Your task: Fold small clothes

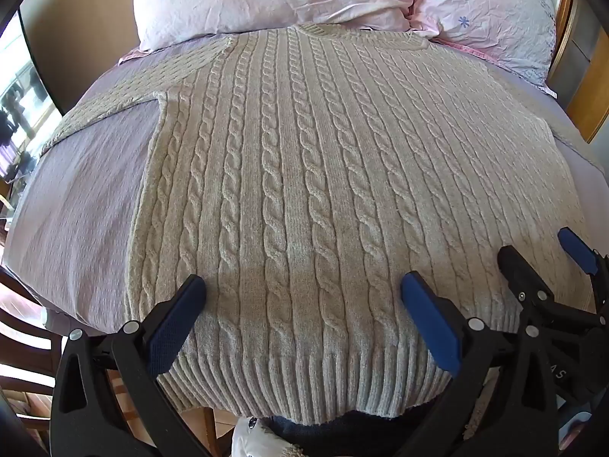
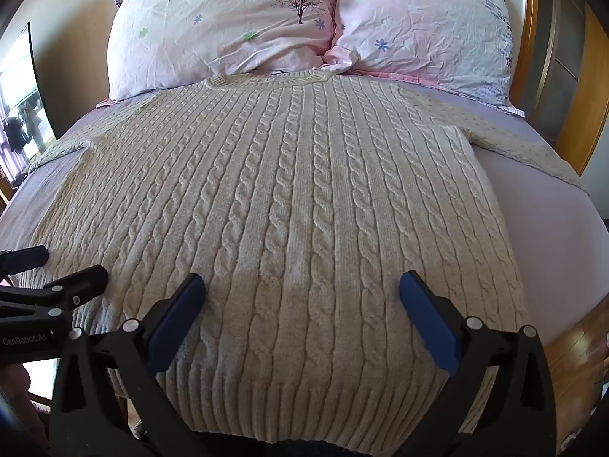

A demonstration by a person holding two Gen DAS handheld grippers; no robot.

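Both grippers, left (image 1: 303, 293) and right (image 2: 302, 292), hover wide apart over the cable-knit sweater's (image 1: 304, 175) hem at the bed's (image 1: 76, 205) near edge.

One sweater (image 1: 297, 175), two pillows (image 2: 228, 30), two grippers (image 1: 304, 304) (both jaws spread), probably one bed (image 1: 76, 205).

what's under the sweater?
The cable-knit sweater lies spread flat on a lilac bedsheet, which shows bare on both sides of it. Its collar reaches the two pillows. Whether anything lies beneath the knit cannot be seen; it covers that area.
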